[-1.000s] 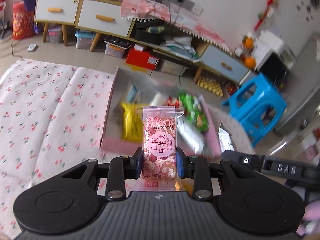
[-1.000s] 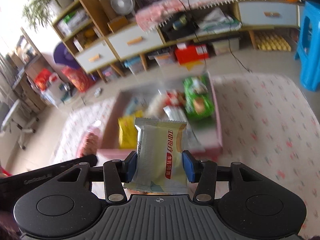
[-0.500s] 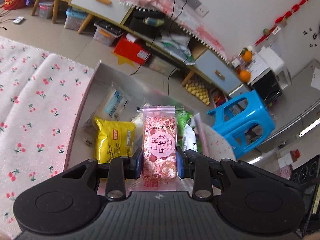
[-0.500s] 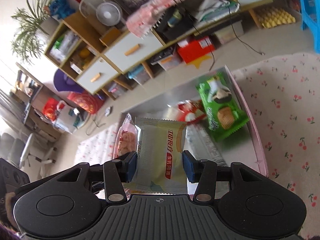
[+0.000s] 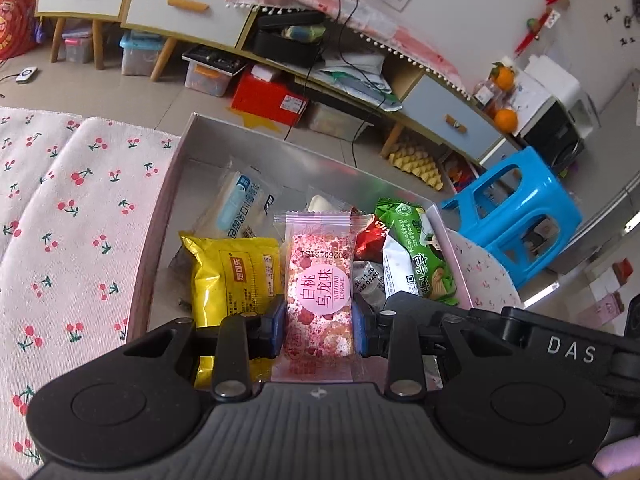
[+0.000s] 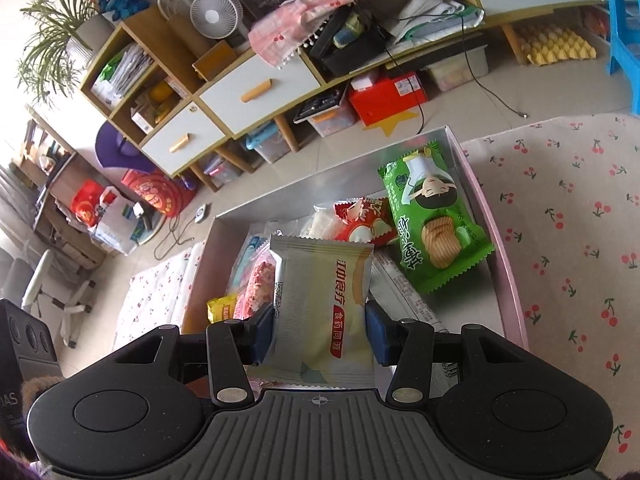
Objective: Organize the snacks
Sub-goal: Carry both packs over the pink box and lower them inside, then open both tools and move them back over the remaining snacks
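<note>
Pink cherry-print cloth (image 5: 72,216) covered the surface on which a shallow pink-rimmed box with a silvery inside (image 5: 160,216) sat, and most of the sorting looked done: several snacks already lay in that box. Near its left wall lay a yellow foil packet (image 5: 232,276), with a clear wrapper holding a pale blue-labelled bar (image 5: 240,208) behind it toward the far left corner. A small red wrapper (image 5: 370,240) lay in the middle, and a green crinkle-edged bag printed with biscuits (image 6: 434,220) lay along the right wall toward the far right corner; a silver-white packet (image 5: 396,268) lay beside it.

The left gripper (image 5: 319,326) was clamped on a pink speckled bar in a clear wrapper with a round pink label (image 5: 320,288), its blue pads pressing both sides, and it hung over the near edge of the box, between the yellow packet and the silver-white one. The right gripper (image 6: 319,330) was likewise closed around a pale green and cream pillow pack with red lettering (image 6: 322,304), held upright over the near middle of the box.

Judging from this, two snacks remained to be released into the box. No other loose snacks showed on the cloth in either view, so these may have been among the last, though much of the cloth lay out of sight.
</note>
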Tool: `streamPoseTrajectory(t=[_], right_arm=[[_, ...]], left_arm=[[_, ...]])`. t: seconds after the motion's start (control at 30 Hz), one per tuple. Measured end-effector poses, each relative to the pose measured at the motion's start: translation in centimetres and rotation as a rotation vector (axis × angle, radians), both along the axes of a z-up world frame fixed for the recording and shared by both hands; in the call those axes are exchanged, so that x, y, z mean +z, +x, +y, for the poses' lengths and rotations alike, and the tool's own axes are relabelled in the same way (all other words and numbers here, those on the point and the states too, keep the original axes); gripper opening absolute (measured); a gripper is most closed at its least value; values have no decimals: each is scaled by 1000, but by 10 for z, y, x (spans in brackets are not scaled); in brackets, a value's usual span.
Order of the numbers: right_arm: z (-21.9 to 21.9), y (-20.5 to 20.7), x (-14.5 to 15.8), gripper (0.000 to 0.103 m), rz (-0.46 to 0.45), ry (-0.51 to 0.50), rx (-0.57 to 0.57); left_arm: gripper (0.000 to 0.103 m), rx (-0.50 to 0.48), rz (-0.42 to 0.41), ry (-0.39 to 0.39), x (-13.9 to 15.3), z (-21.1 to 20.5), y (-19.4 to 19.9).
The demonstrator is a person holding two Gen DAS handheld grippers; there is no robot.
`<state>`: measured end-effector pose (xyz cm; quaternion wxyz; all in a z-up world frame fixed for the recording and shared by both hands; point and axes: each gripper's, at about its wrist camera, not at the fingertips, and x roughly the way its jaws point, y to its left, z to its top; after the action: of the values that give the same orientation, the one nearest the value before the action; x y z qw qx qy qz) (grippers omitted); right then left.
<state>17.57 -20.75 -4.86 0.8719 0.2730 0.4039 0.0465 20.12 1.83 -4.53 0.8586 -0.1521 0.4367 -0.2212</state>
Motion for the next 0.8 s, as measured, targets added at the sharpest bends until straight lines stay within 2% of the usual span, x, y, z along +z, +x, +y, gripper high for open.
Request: streamPoseTrajectory(t=[0.17, 0.3, 0.43, 0.5, 0.57, 0.8], right_arm=[[-2, 0, 3, 50, -12, 12, 4], [-7, -2, 9, 56, -16, 36, -2], [-14, -8, 16, 61, -17, 61, -16], [-15, -12, 22, 63, -12, 68, -23], [-16, -19, 28, 70, -9, 65, -22], [-13, -49, 49, 82, 26, 6, -21]], left_arm=[[31, -17, -10, 7, 2, 3, 0], [45, -23, -32, 16, 6, 3, -3], [66, -25, -57, 41, 13, 1, -8], [71, -19, -59, 56, 18, 0, -11], [76, -17, -56, 62, 23, 0, -16], [96, 22, -57, 127, 42, -1, -46]])
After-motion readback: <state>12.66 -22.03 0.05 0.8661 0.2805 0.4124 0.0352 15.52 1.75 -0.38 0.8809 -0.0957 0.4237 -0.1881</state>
